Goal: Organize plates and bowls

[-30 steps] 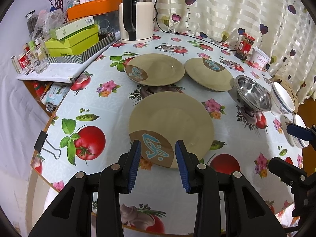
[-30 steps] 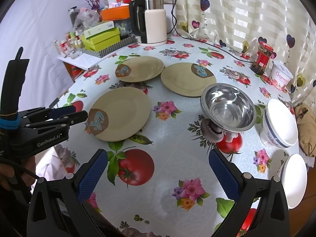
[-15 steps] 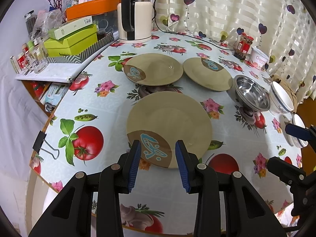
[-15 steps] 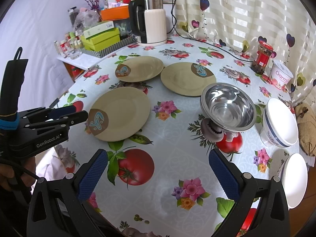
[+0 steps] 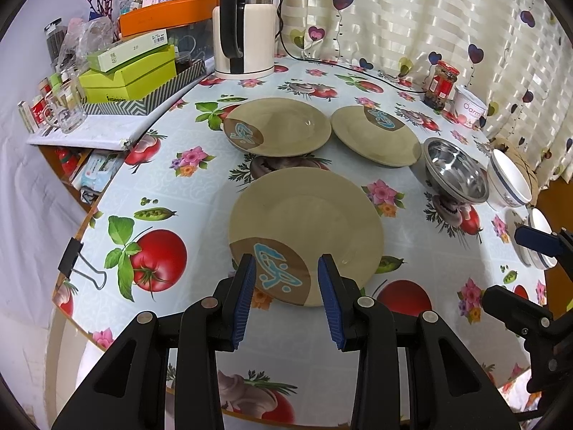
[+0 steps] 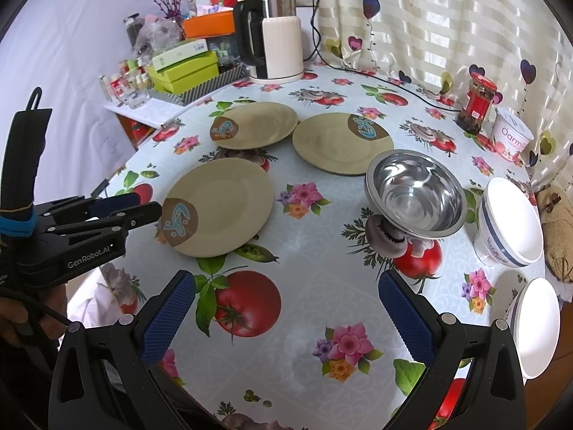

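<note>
My left gripper [image 5: 286, 286] hangs with its jaws spread just before the near rim of the nearest plate [image 5: 308, 229], and my right gripper [image 6: 286, 315] is spread wide over bare cloth, holding nothing. If I close on that thin rim too shallowly, I judge the plate may slip or skid across the glossy tablecloth [image 6: 304, 251] toward the steel bowl [image 6: 415, 193]. Beyond lie two more plates [image 5: 275, 127] [image 5: 376, 136], white bowls [image 6: 508, 222], a kettle [image 6: 275, 39], a jar [image 6: 478, 104], stacked boxes [image 5: 129, 75] and a heart-print curtain [image 6: 447, 18].
</note>
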`<state>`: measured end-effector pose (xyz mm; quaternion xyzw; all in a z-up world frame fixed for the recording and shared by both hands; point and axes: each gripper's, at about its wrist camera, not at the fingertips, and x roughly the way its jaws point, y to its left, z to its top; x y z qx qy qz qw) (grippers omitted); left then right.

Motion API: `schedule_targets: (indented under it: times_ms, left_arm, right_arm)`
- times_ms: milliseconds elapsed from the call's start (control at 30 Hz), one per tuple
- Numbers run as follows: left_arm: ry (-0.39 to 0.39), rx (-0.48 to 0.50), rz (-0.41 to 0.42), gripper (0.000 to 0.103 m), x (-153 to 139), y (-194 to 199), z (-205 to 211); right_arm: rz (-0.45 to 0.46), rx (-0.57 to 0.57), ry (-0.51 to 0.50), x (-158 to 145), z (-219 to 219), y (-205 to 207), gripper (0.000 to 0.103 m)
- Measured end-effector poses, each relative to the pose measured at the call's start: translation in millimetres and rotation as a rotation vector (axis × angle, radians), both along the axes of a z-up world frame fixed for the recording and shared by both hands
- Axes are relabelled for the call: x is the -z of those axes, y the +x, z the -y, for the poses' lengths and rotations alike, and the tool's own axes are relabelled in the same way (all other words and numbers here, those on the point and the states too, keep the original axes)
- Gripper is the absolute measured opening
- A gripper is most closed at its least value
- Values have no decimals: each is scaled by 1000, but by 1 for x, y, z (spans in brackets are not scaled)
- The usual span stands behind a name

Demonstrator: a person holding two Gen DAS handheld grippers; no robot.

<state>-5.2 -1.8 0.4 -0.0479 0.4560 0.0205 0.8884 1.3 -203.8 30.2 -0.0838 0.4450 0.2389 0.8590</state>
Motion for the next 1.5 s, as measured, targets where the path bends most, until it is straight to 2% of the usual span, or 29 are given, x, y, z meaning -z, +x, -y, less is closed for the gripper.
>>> schedule_targets:
  times_ms: [967,1500]
  left_arm:
    - [-13,-6,-8,37,3,1,3]
    - [-66,-49,-30,37,12,15,-17]
  right_arm:
    - [-14,0,1,6,-5,3,103]
    - [-12,-31,4,0,-19,20,103]
